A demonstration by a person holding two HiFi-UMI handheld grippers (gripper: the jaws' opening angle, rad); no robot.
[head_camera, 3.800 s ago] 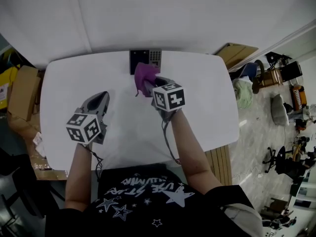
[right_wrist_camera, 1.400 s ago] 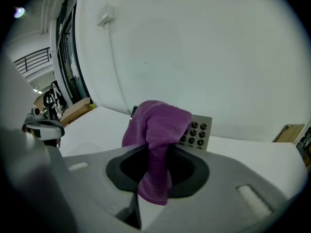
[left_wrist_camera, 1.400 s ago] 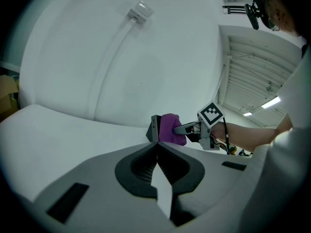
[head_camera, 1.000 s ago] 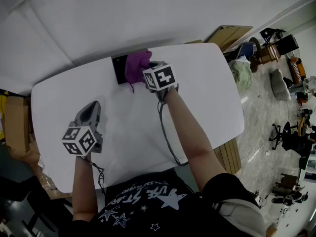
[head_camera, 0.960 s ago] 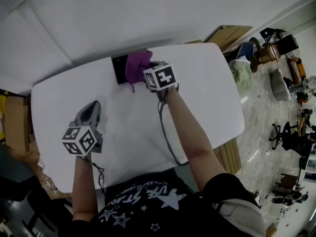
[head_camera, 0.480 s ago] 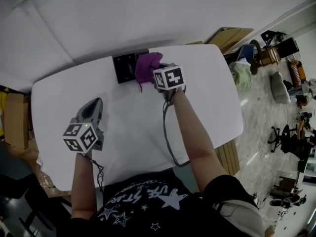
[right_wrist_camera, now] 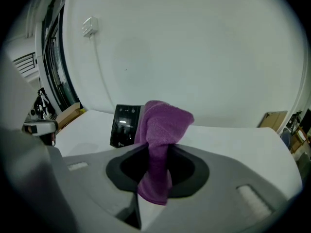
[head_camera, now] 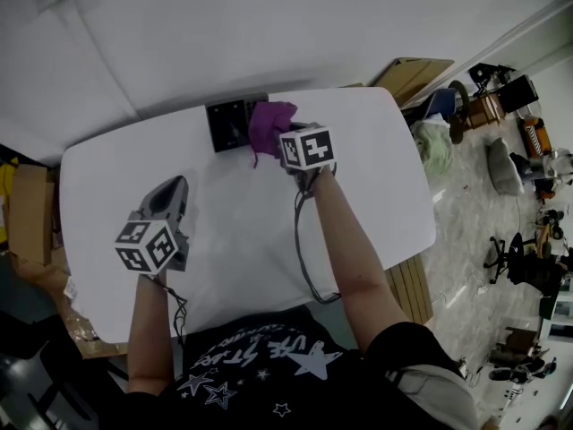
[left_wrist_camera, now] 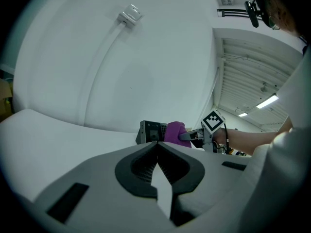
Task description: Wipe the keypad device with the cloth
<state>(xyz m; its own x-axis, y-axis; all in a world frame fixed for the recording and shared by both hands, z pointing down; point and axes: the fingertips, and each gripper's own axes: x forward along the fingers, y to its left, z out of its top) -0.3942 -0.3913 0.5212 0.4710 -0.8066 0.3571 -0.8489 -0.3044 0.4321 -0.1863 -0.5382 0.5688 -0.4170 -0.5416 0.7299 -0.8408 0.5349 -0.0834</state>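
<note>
Head view: the cloth (head_camera: 271, 122) covers the right part of the keypad device (head_camera: 228, 125), and we can make out no keys on it. The marker cube (head_camera: 307, 148) hides the jaws of the right tool (head_camera: 288, 135) from above.

Right gripper view: the cloth blocks the device's right edge. Markings on its dark face are too small to read. We cannot tell whether the cloth touches that face.

Left gripper view: the device's right end sits behind the cloth, and its base sits behind the left tool (left_wrist_camera: 157, 147). The person is cut off at the frame's upper right.
</note>
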